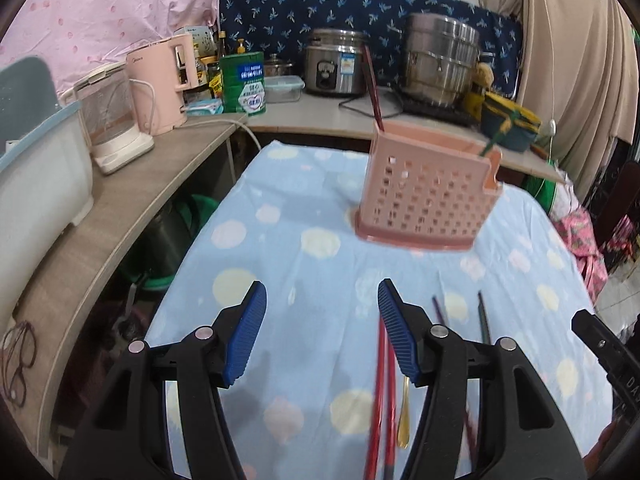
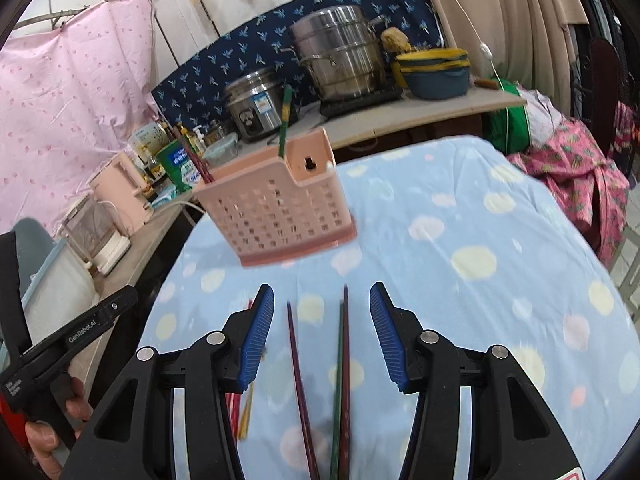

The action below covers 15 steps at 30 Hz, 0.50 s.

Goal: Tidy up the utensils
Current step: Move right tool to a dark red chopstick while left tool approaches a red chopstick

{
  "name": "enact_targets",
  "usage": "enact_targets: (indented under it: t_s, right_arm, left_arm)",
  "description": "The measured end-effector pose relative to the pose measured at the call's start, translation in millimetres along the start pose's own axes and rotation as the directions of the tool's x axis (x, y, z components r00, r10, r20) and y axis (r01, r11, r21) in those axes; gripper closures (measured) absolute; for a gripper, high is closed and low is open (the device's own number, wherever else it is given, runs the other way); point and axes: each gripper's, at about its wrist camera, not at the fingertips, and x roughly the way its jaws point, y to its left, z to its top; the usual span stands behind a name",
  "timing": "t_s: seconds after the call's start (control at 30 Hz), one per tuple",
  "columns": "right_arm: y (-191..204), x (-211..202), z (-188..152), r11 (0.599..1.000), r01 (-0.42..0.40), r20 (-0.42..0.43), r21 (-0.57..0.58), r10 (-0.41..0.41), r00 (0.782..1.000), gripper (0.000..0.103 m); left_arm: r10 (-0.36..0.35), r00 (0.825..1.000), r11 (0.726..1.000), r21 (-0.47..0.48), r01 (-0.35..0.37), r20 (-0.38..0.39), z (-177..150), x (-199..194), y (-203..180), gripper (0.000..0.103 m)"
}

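The red chopsticks and gold spoon run behind the left gripper's right finger, and the chopsticks are cut by the bottom edge. The 3 dark chopsticks leave the right view's bottom edge. The holder is blurred; its inside is hidden.

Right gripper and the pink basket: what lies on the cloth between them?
In the right wrist view, the tips of loose chopsticks lie just ahead of the right gripper; past them, only bare dotted cloth reaches the pink basket.
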Motion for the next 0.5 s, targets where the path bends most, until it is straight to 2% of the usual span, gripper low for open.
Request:
enact_targets:
  t_s: [0.33,0.5]
  right_arm:
    - [-17,-13,-57,0.999,0.031,-0.082,0.014,-0.029,0.996,0.054]
    - [-21,-15,-73,0.999,0.033,-0.113,0.026,-0.029,0.993,0.054]
  left_arm:
    - [0.004,0.996,1.000,0.007,-0.004,-0.087,-54,-6,-2,0.048]
    - [0.018,0.993,1.000,0.027,-0.015,-0.115,-75,-8,-5,0.048]
